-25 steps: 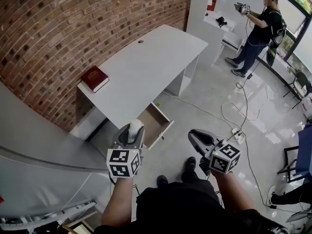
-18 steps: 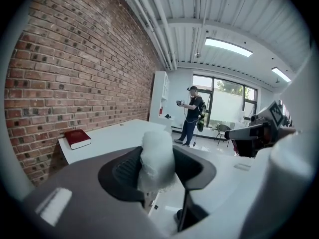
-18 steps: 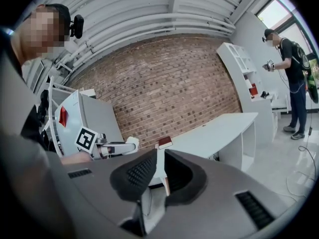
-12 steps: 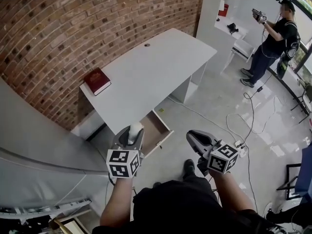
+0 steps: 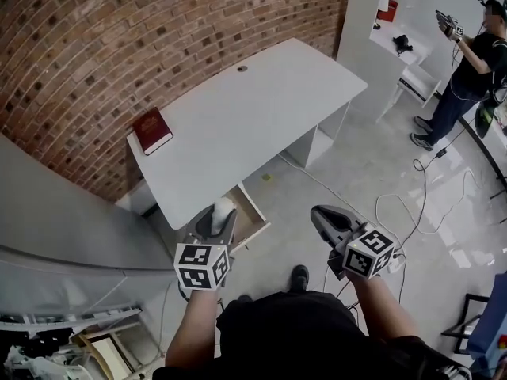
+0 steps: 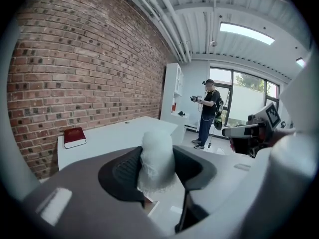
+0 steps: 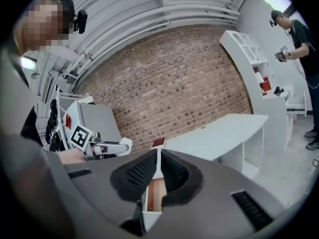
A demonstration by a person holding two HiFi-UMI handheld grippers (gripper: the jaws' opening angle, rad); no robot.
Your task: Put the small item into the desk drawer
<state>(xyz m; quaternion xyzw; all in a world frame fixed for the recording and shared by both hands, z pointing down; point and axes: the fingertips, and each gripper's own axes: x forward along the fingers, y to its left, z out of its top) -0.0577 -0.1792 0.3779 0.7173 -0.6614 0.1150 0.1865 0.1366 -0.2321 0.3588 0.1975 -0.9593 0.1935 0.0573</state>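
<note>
I record my left gripper [image 5: 214, 222] pinching the small white item [image 5: 223, 210] in the air beside the open desk drawer [image 5: 249, 218], and my right gripper [image 5: 326, 215], further right, pressed together on nothing.

No text, number or brand can be read in any view.
The only printed patterns are black-and-white square markers on the cubes of the left gripper [image 5: 218, 216] and the right gripper [image 5: 323, 214]; these carry no letters or digits. The red book [image 5: 153, 130] on the white desk [image 5: 261, 109] is too small for any title to be made out.
</note>
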